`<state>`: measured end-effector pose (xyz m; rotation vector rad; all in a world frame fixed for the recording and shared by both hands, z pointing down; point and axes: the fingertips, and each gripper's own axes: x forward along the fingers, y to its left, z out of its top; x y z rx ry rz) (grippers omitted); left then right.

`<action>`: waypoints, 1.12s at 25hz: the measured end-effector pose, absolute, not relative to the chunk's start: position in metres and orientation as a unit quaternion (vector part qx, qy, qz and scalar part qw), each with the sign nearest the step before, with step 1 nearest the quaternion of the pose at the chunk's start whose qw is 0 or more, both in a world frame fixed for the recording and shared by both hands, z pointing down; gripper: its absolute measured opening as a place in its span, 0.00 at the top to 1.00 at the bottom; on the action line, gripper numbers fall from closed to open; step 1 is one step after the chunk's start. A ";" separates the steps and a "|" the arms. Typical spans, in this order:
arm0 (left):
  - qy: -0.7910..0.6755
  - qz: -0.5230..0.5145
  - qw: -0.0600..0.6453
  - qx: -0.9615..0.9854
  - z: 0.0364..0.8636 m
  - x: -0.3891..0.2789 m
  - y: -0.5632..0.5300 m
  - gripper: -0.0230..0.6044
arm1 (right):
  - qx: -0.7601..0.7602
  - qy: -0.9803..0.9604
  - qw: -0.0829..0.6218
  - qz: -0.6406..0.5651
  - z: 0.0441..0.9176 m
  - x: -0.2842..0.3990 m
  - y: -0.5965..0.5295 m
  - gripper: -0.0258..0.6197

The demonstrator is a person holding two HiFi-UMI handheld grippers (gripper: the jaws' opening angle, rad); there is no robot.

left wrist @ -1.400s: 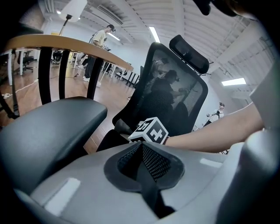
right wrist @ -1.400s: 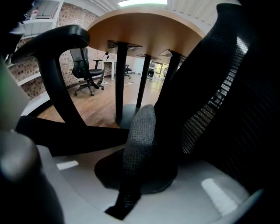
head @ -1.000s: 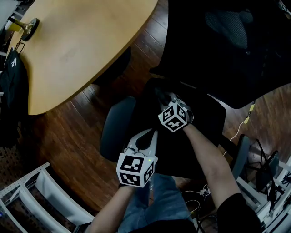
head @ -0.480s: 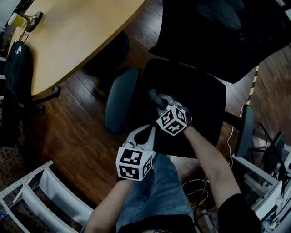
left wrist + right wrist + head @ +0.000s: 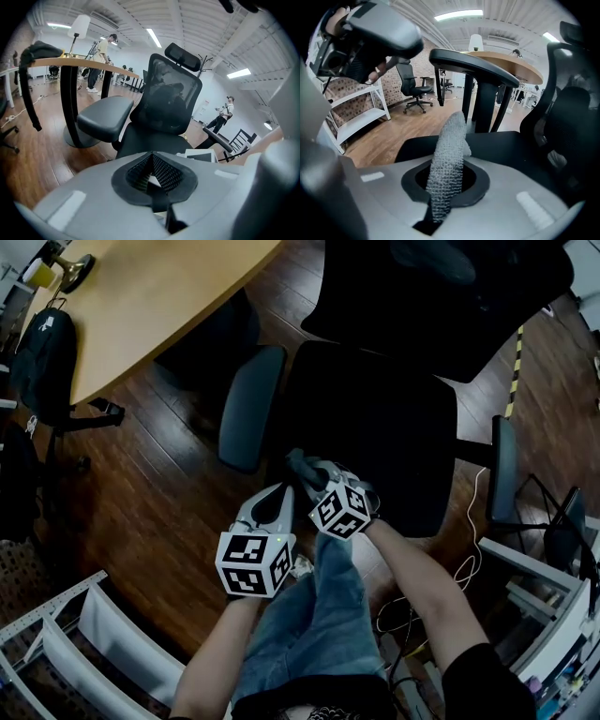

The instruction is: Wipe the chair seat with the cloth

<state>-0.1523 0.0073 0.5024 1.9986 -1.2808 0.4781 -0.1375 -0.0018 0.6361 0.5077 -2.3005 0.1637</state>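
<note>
Cloth held at the near left corner of the seat, wipe not secured

The right tool (image 5: 446, 185) pinches the grey cloth (image 5: 451, 140) as a narrow rolled strip over the front edge of the chair seat (image 5: 384, 427). The left tool (image 5: 152, 176) is pressed together, empty, and just beside it. I think the strip may drag out of the pinch, or the seat may turn away, because nothing steadies the chair.
</note>
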 end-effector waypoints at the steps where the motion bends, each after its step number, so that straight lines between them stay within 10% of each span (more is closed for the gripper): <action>1: -0.498 0.183 0.351 0.771 0.502 -0.156 0.010 0.96 | 0.195 -0.902 0.378 0.066 0.636 -0.141 0.008 0.94; 28: -0.492 0.152 0.339 0.787 0.484 -0.118 -0.013 0.96 | 0.220 -0.909 0.352 0.046 0.597 -0.109 -0.010 0.94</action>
